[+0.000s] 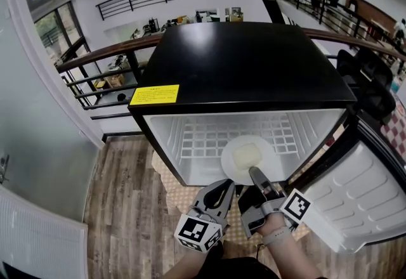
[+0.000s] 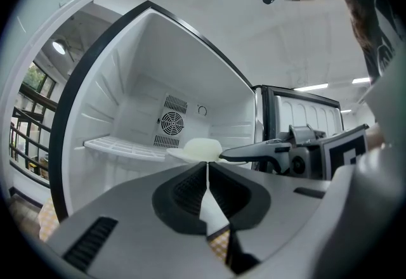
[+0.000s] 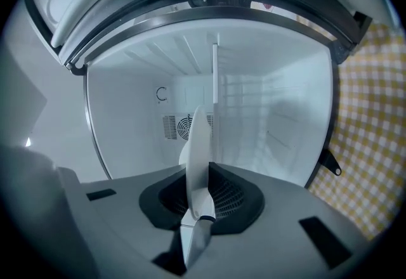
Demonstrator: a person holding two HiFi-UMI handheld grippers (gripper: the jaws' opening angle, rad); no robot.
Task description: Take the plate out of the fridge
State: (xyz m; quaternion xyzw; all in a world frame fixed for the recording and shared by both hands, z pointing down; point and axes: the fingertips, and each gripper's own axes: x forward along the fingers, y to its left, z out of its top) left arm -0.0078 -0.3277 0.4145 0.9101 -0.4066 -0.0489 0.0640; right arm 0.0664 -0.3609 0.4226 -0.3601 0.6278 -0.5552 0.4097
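The black fridge point(image 1: 241, 68) stands open with its door point(image 1: 361, 189) swung to the right, and the white plate point(image 1: 244, 156) sits at the near edge of the fridge's white wire shelf point(image 1: 203, 138). The right tool point(image 1: 259, 177) is clamped on the plate's near rim, which runs edge-on between its jaws in the right gripper view. The left tool point(image 1: 223, 190) hangs just left of it, jaws pressed together with nothing between them.

Left gripper point(image 1: 222, 185) sits closed and empty; right gripper point(image 1: 255, 174), slightly ahead, clamps the plate point(image 1: 229, 158) rim.
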